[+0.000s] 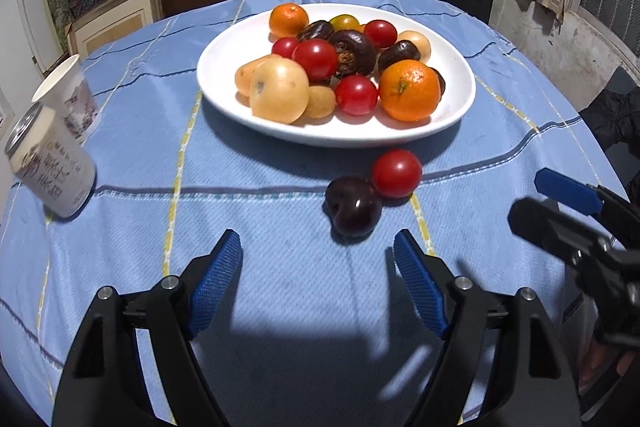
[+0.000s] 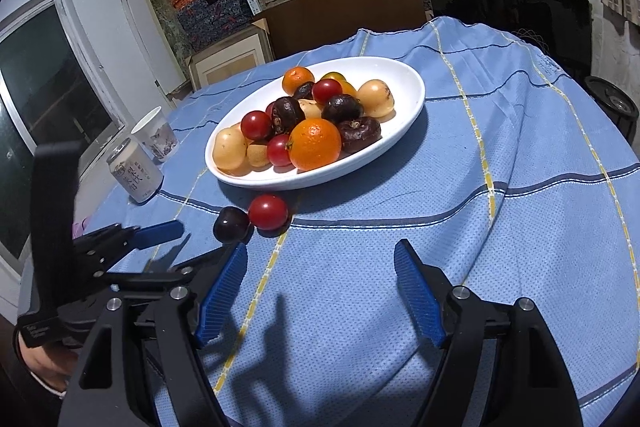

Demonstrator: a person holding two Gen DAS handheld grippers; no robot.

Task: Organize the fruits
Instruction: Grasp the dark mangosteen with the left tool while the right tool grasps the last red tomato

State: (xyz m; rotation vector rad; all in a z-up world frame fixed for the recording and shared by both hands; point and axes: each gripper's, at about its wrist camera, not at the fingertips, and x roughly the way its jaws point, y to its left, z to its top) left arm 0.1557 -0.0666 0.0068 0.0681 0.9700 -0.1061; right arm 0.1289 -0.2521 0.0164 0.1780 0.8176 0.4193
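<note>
- A white plate [image 1: 224, 67] heaped with fruit sits mid-table on a blue cloth [image 1: 280, 287], nearer the far edge
- Two oranges [image 1: 409, 90] lie among red tomatoes [image 1: 356, 95], dark fruit [image 1: 352, 51] and pale yellow fruit [image 1: 279, 91] on the plate
- A loose tomato [image 1: 396, 173] and a dark cherry [image 1: 353, 205] touch each other on the cloth, just off the plate's near rim
- The left gripper [image 1: 318, 255] hangs spread and empty over the cloth, just short of the cherry
- The right gripper [image 2: 320, 265] is also spread wide, holding nothing, near the table's front edge
- A can [image 1: 52, 167] and a paper cup [image 1: 72, 95] stand at the left edge
</note>
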